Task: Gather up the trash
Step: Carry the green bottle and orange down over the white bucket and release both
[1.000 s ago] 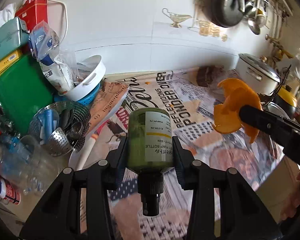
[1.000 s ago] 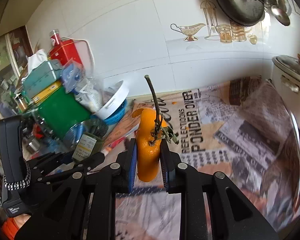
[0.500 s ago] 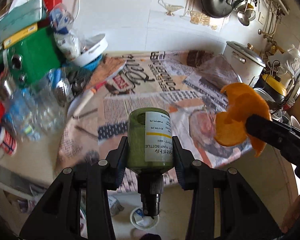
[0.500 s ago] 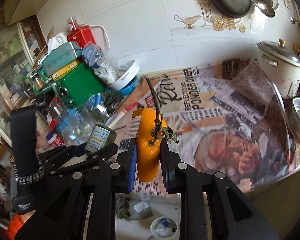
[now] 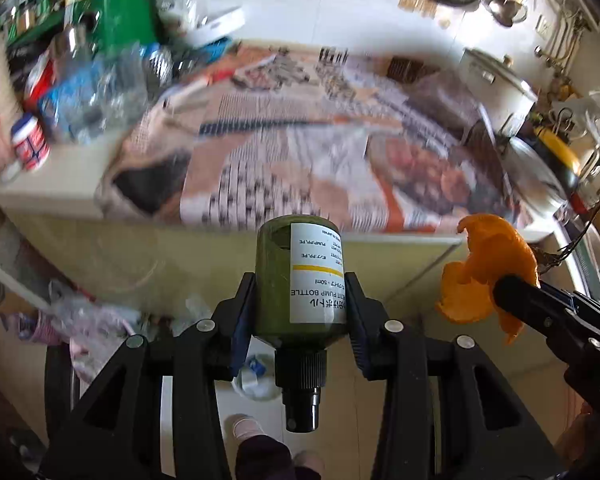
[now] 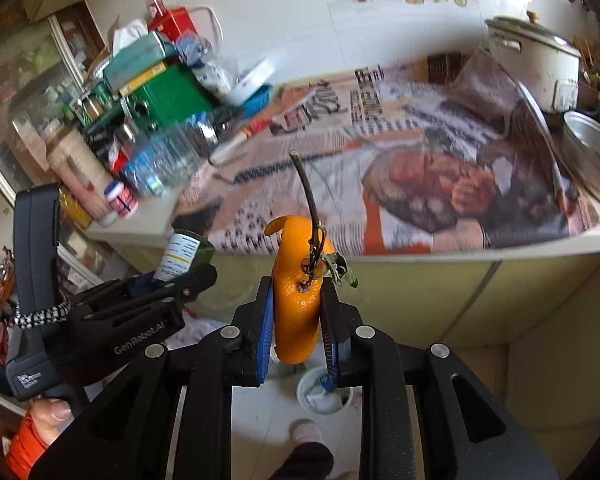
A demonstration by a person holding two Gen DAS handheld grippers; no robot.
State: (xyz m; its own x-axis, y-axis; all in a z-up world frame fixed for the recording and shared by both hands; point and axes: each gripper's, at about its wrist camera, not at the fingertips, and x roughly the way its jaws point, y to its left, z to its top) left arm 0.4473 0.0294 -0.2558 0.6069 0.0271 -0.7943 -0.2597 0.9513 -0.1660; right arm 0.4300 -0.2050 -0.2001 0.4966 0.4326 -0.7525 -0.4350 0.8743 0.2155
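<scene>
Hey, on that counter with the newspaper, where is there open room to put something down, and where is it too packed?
The middle of the newspaper-covered counter looks free, from the crumpled clear plastic bottles across to the white lidded pot. The left end is crowded around the green box. The right edge is tight beside the metal bowl.

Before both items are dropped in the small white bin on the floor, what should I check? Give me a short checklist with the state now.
1. Left gripper holds the green pump bottle firmly: ok.
2. Right gripper holds the orange peel firmly: ok.
3. Small white bin in view below: ok.
4. Either gripper directly above bin: cannot tell.
5. Person's foot clear of bin: ok, but close.
</scene>
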